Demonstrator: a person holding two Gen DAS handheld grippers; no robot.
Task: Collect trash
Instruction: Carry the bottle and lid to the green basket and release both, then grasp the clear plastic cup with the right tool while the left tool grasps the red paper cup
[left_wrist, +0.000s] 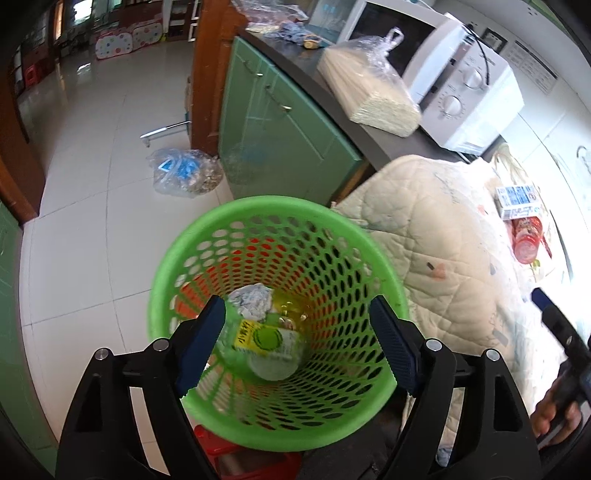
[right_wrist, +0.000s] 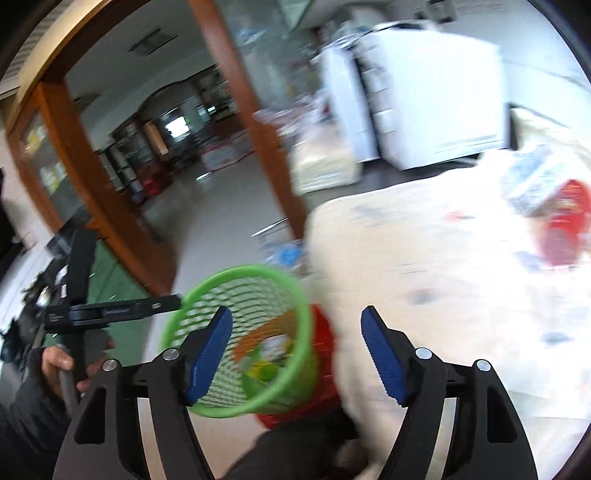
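A green mesh trash basket (left_wrist: 258, 221) stands on a red stool beside a quilt-covered surface; it also shows in the right wrist view (right_wrist: 236, 273). Inside lie a clear bottle with a yellow-green label (left_wrist: 266, 339) and crumpled white paper (left_wrist: 251, 299). My left gripper (left_wrist: 295, 343) is open and empty, right above the basket mouth. My right gripper (right_wrist: 297, 350) is open and empty, above the basket's right rim and the quilt edge; the right wrist view is blurred. A red cup (left_wrist: 528, 236) and a blue-white carton (left_wrist: 517, 199) lie on the quilt (left_wrist: 443, 240).
A green cabinet (left_wrist: 280, 122) with a dark counter carries a bag of noodles (left_wrist: 369, 88) and a white microwave (left_wrist: 454, 77). A clear plastic bag (left_wrist: 184, 173) lies on the tiled floor. A wooden door frame (right_wrist: 255, 122) stands behind.
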